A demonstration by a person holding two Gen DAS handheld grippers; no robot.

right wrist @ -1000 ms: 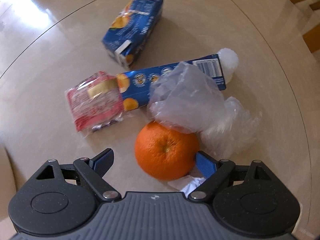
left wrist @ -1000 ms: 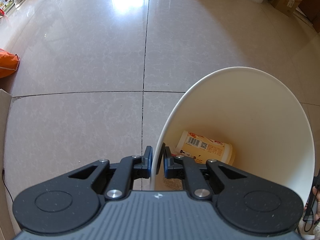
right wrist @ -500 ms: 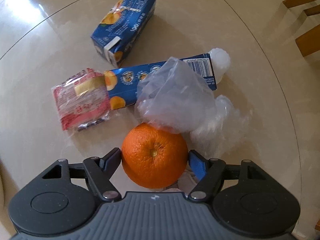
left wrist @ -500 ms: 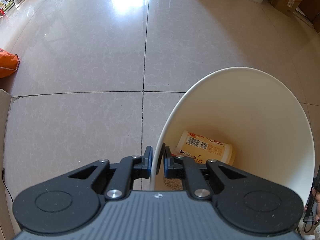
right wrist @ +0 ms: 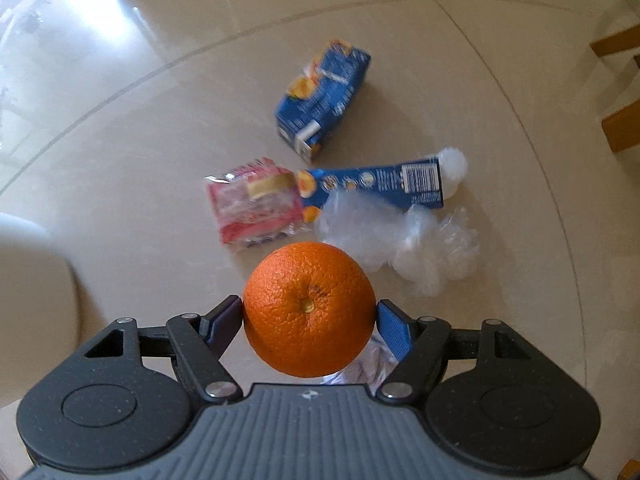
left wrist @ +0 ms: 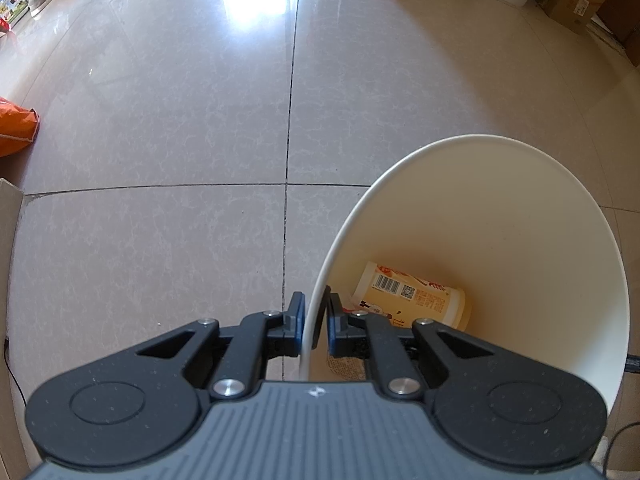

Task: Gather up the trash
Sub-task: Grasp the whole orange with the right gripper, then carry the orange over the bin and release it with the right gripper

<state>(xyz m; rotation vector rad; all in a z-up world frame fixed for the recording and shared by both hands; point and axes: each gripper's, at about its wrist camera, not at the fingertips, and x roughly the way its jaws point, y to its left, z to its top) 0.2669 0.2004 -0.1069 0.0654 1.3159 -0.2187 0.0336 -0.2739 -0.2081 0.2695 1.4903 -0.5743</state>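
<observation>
The left gripper (left wrist: 314, 322) is clenched on the rim of the white round plastic bin (left wrist: 568, 240), where a cream printed paper cup (left wrist: 416, 294) already lies. The right gripper (right wrist: 310, 320) is grasping the round orange fruit (right wrist: 310, 308) at the lower centre of the frame, lifted off the glossy beige counter (right wrist: 160, 140). Left above it: a blue juice carton (right wrist: 322, 98), a flattened blue carton (right wrist: 380, 184), a pink wrapper (right wrist: 254, 200) and crumpled clear plastic (right wrist: 404, 240).
</observation>
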